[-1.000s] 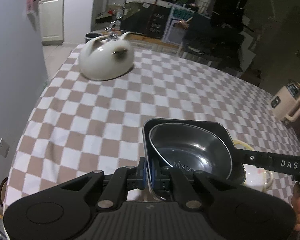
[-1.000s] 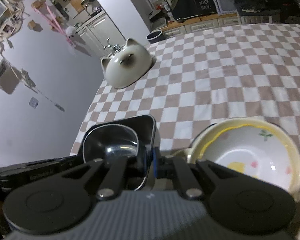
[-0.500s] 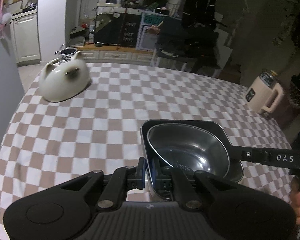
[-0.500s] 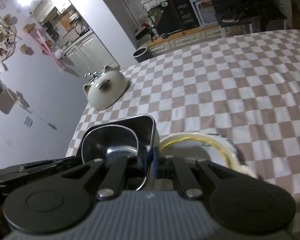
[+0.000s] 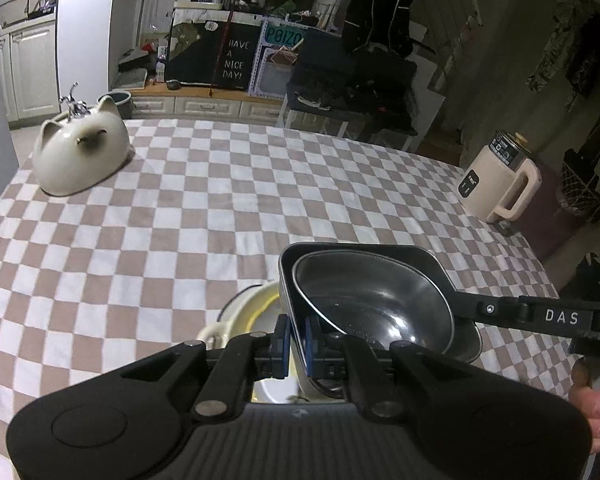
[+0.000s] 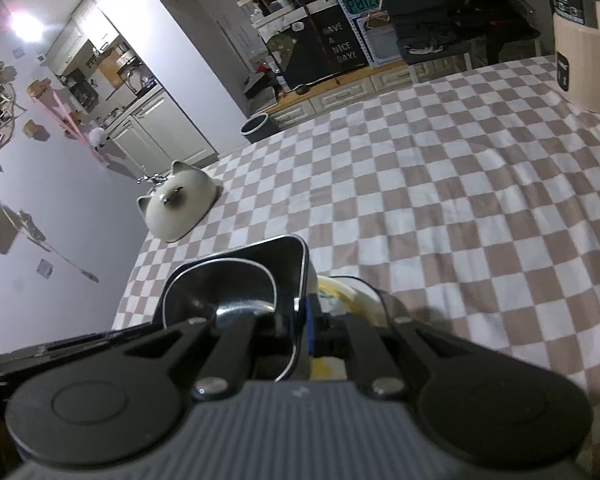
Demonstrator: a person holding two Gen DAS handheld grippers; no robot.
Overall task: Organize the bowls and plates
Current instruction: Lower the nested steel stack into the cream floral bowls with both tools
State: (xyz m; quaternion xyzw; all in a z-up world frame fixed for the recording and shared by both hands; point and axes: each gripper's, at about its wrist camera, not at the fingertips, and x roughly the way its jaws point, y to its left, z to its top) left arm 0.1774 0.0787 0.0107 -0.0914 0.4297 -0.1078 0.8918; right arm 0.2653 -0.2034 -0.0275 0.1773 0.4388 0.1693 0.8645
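Steel bowl (image 5: 374, 312) nests in square dish (image 5: 428, 264), above yellow-rimmed bowl (image 5: 244, 312).

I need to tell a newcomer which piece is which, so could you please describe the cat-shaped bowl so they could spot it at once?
Start from the checkered tablecloth and look to its far left corner, nearest the white kitchen cabinets. There the cat-shaped bowl lies upside down on the cloth. Unlike the metal bowl and the yellow-rimmed bowl, it is cream ceramic with two pointed ears and a dark face patch.
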